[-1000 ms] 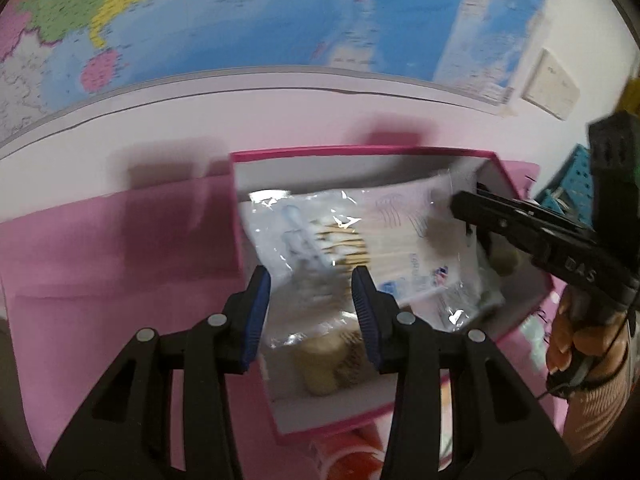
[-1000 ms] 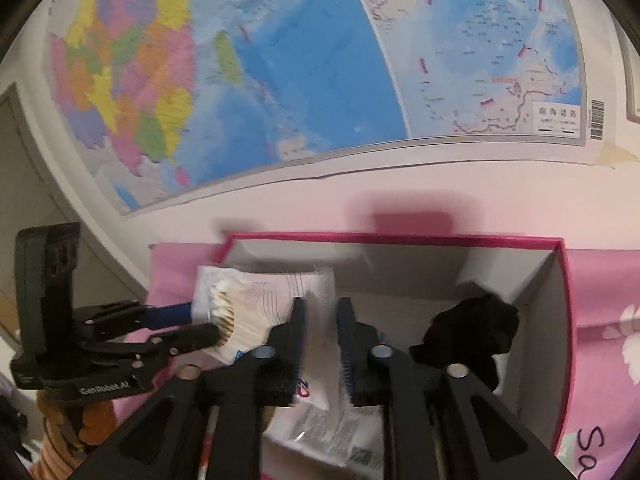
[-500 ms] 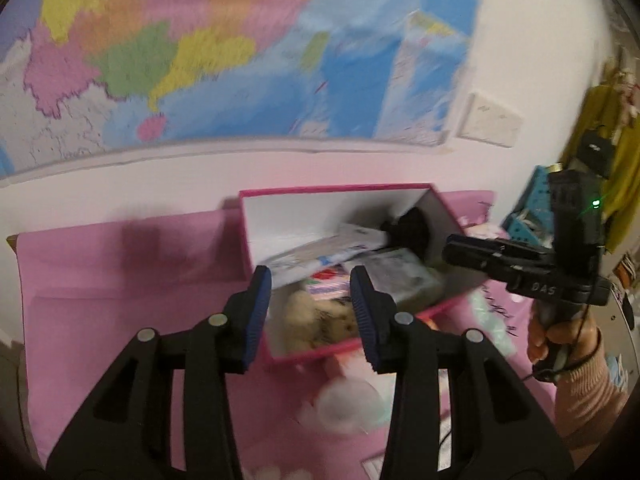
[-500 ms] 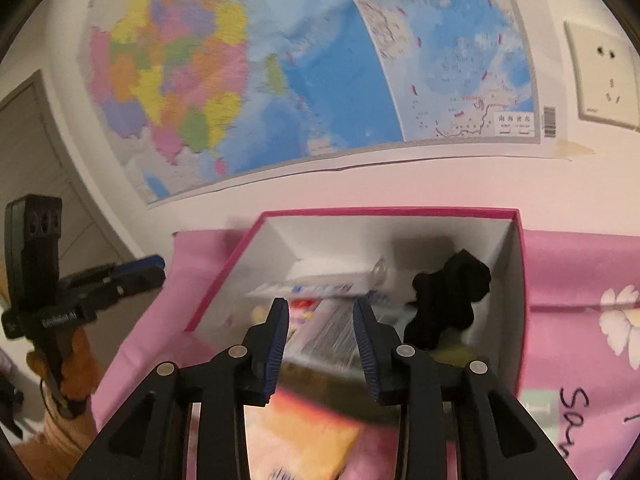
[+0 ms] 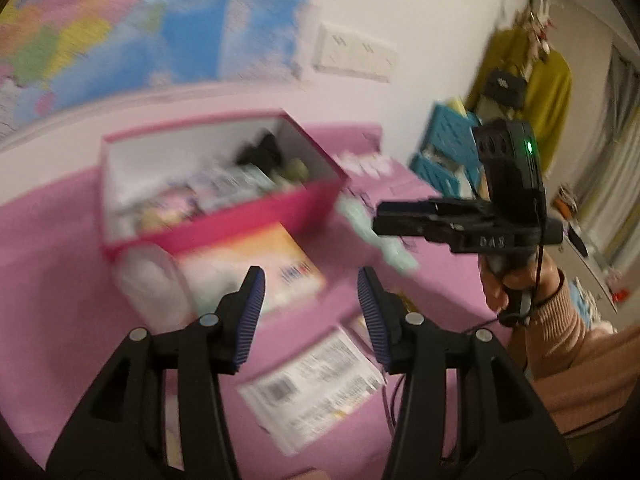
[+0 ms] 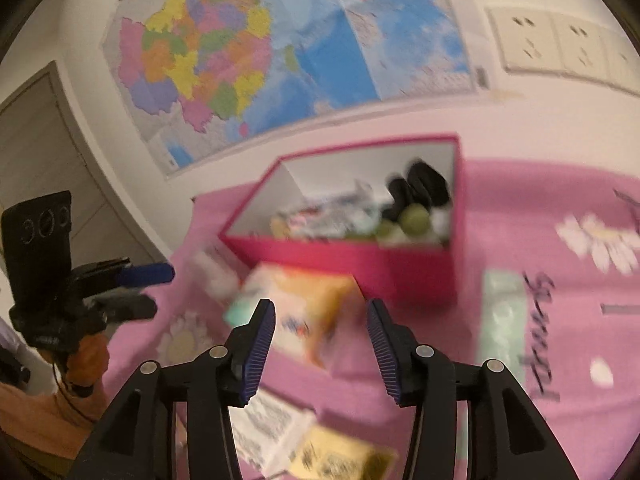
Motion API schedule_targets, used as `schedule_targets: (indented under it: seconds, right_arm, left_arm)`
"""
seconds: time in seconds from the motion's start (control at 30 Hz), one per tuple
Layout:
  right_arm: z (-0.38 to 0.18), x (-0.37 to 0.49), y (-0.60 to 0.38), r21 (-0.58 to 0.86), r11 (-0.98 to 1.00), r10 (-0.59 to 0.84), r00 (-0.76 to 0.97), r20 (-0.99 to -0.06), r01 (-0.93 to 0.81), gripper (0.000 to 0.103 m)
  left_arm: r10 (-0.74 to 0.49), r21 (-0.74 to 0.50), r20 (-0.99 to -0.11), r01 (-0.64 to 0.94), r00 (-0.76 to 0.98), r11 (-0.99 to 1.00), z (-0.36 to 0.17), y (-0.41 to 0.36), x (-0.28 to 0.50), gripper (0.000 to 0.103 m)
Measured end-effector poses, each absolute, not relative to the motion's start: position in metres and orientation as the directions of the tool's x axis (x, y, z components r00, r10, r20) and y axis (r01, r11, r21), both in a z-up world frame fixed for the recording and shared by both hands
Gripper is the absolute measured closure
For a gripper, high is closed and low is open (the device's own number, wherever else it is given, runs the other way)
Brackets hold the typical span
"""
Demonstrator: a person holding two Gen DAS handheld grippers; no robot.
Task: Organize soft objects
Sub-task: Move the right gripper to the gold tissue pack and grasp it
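Left claw [image 5: 310, 300] gaping, empty | right claw [image 6: 320, 330] gaping, empty, above orange packet [image 6: 304, 312] | packet lies just near of pink box [image 6: 360, 268] on table | risk: blurred, hurried approach could pinch the cloth or nudge the box.

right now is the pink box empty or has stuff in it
Not empty: the open pink box holds packets, a black item and green balls.
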State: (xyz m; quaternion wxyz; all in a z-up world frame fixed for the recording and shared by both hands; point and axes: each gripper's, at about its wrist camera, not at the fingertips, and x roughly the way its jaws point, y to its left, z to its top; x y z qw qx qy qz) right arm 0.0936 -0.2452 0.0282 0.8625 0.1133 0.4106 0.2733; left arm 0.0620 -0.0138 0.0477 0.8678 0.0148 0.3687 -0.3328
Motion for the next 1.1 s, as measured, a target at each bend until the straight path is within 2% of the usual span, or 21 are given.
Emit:
schedule_targets:
  seconds: [0.2,0.47,0.83,0.97,1.1]
  right_arm:
    - [-0.005,0.071,-0.267,0.451,0.845,0.535,0.485,-0.692,-0.288,0.054]
    - [-0.030,0.051,-0.282,0.489,0.842,0.536,0.448,-0.715,-0.227,0.054]
    - [-0.046,0.039,-0.276,0.540,0.806,0.590,0.392,-0.706,-0.242,0.054]
    - [-0.050,0.036,-0.272,0.544,0.800,0.599,0.375,-0.707,-0.252,0.061]
    - [-0.048,0.034,-0.271,0.536,0.807,0.589,0.387,-0.710,-0.246,0.063]
  left_arm:
    - [-0.596,-0.283,-0.718,0.631,0.360,0.722,0.004,-0.055,0.050,0.053]
    - [-0.601,-0.344,-0.763,0.638,0.237,0.689,-0.032,-0.086,0.043,0.053]
    - [-0.568,-0.353,-0.803,0.625,0.180,0.697,-0.052,-0.101,0.046,0.059]
    - [-0.578,-0.373,-0.801,0.622,0.159,0.688,-0.056,-0.105,0.047,0.063]
    - [-0.578,-0.373,-0.800,0.622,0.161,0.689,-0.054,-0.107,0.047,0.063]
